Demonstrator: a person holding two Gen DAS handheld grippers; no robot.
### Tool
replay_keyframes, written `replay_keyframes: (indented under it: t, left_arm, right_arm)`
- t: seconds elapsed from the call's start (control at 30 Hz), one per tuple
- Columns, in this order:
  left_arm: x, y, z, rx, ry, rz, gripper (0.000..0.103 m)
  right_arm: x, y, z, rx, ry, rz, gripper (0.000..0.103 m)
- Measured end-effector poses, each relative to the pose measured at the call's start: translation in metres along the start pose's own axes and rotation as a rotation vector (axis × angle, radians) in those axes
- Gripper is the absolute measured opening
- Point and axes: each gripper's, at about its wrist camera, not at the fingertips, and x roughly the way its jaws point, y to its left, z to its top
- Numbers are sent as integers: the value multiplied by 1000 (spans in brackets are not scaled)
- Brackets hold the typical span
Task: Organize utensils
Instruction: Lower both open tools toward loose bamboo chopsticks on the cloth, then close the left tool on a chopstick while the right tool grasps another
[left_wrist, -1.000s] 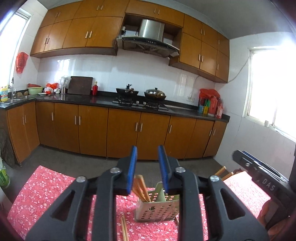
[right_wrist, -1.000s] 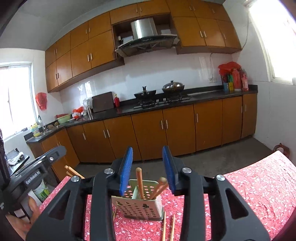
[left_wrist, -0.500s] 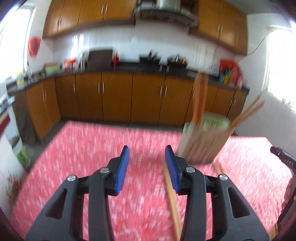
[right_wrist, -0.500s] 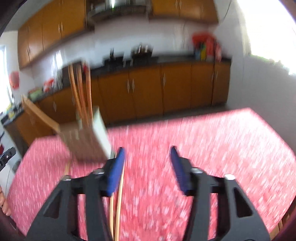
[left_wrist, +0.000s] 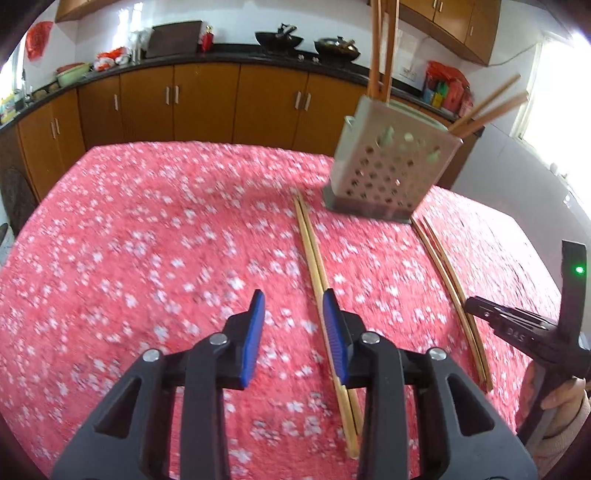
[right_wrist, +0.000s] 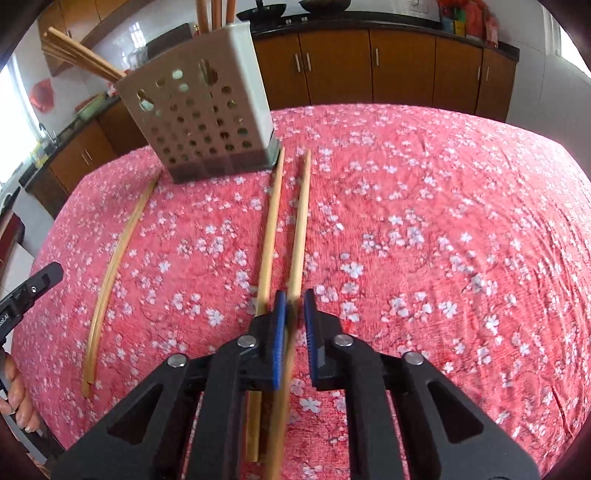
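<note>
Here, both claws hang low over a desk draped in a red cloth (right_wrist: 424, 206) with white blossoms, each lined up on wooden chopsticks lying flat. The right claw (right_wrist: 293, 306) has just been closing, its blue pads now all but together around the right-hand chopstick (right_wrist: 300, 229) of a pair; its twin (right_wrist: 271, 229) lies just beside, outside the left pad. The left claw (left_wrist: 291, 314) has narrowed too but stands partly open and grips nothing, the second pair of chopsticks (left_wrist: 312, 254) running under its right pad.

To lift cleanly, the right claw likely needs its pinch square across the round shaft, since smooth, slim sticks may roll or pivot. The left claw should probably shift towards its pair so both sticks sit between the pads before it closes.

The perforated metal utensil holder (right_wrist: 199, 110), boxy and pale with a darker base, stands at the far ends of both pairs and already carries several chopsticks leaning from its top. The soft, crinkled cloth could snag a tip.
</note>
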Motion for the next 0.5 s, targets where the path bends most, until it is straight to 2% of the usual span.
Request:
replay_keyframes:
  t: [0.13, 0.27, 0.5]
  left_arm:
    - [10, -7, -4, 7, 39, -26, 22]
    - [17, -15, -10, 28, 71, -49, 18]
    - [31, -24, -19, 74, 117, -17, 14]
  right_arm:
    - [0, -14, 0, 22, -27, -72, 8]
    - [0, -25, 0, 53, -32, -75, 8]
    - [3, -23, -2, 46, -38, -75, 8]
